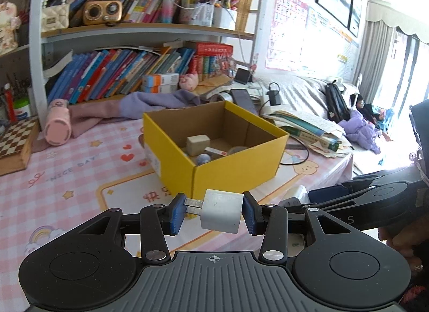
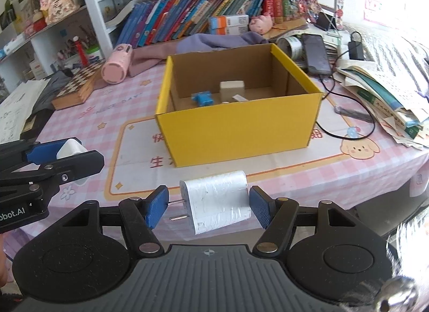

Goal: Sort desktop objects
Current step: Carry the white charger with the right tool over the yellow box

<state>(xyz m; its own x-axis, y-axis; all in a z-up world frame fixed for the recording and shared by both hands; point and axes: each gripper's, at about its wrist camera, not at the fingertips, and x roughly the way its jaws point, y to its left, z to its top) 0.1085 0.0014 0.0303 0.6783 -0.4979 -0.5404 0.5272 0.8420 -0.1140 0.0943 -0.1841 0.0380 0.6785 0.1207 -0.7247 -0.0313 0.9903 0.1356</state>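
Observation:
My left gripper (image 1: 213, 211) is shut on a small white plug adapter (image 1: 221, 211), prongs pointing left against the left pad, held in front of the yellow cardboard box (image 1: 236, 167). It also shows in the right wrist view (image 2: 60, 151) with the adapter (image 2: 70, 148). My right gripper (image 2: 208, 206) is open around a larger white charger (image 2: 218, 200) lying on the table, prongs pointing left; the pads do not touch it. The box (image 2: 241, 132) holds a beige block (image 2: 232, 88), a blue item (image 2: 202, 99) and other small things.
A pink bottle (image 2: 118, 64) lies by a chessboard box (image 2: 77, 88) at the left. Purple cloth (image 2: 214, 41), a phone (image 2: 316, 53), tape roll (image 2: 291, 45), cables and stacked papers (image 2: 388, 97) crowd the back and right. Bookshelves stand behind.

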